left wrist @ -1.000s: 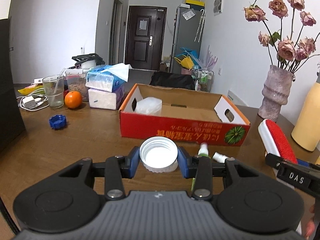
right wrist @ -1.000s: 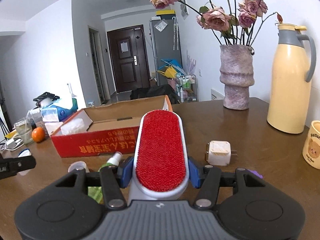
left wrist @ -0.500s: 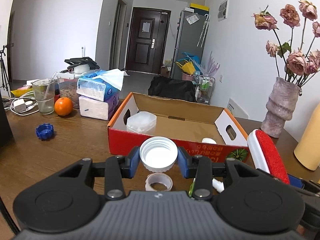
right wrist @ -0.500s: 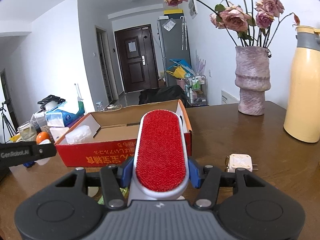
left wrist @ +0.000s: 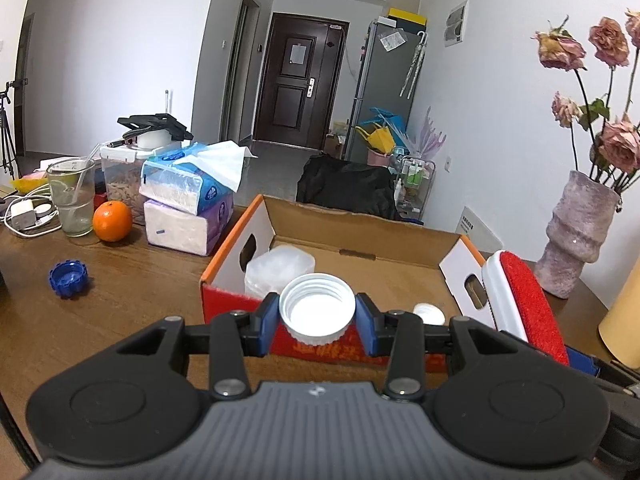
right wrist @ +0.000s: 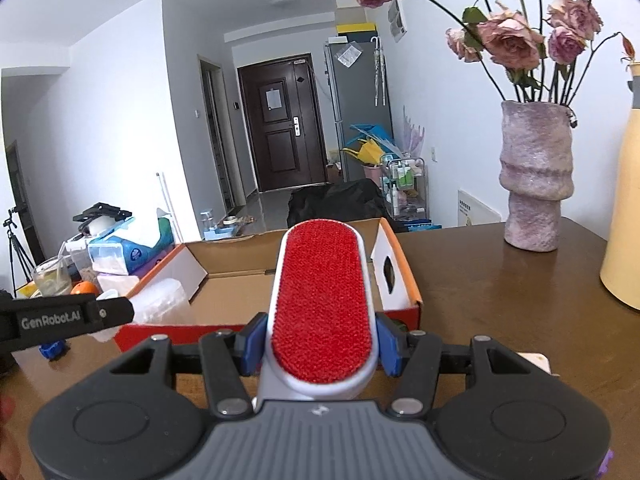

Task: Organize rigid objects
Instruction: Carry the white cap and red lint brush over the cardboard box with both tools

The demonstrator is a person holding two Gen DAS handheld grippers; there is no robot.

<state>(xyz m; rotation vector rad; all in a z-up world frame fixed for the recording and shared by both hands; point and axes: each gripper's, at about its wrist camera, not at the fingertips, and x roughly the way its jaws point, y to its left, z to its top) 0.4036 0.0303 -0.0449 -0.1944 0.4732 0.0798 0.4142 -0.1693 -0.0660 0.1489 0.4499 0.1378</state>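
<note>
My left gripper [left wrist: 317,318] is shut on a white screw cap [left wrist: 317,310], held over the near wall of the red cardboard box [left wrist: 400,258]. Inside the box lie a clear plastic container [left wrist: 280,266] and a small white cap [left wrist: 429,313]. My right gripper [right wrist: 320,346] is shut on a red lint brush [right wrist: 322,304], whose tip reaches over the box's [right wrist: 228,292] near right corner. That brush [left wrist: 524,304] also shows at the right of the left wrist view. The left gripper's finger [right wrist: 68,318] crosses the left of the right wrist view.
A blue cap [left wrist: 68,279], an orange [left wrist: 112,221], a glass [left wrist: 72,200], tissue packs [left wrist: 188,208] and a charger with cables [left wrist: 24,216] sit left of the box. A vase of dried roses [right wrist: 534,176] and a yellow flask [right wrist: 624,216] stand to the right. A white plug [right wrist: 534,360] lies near.
Both grippers have moved forward toward the box with their loads; the box looms larger and the cap now hangs over its near wall. The tape roll and small bottles have dropped out of sight.
</note>
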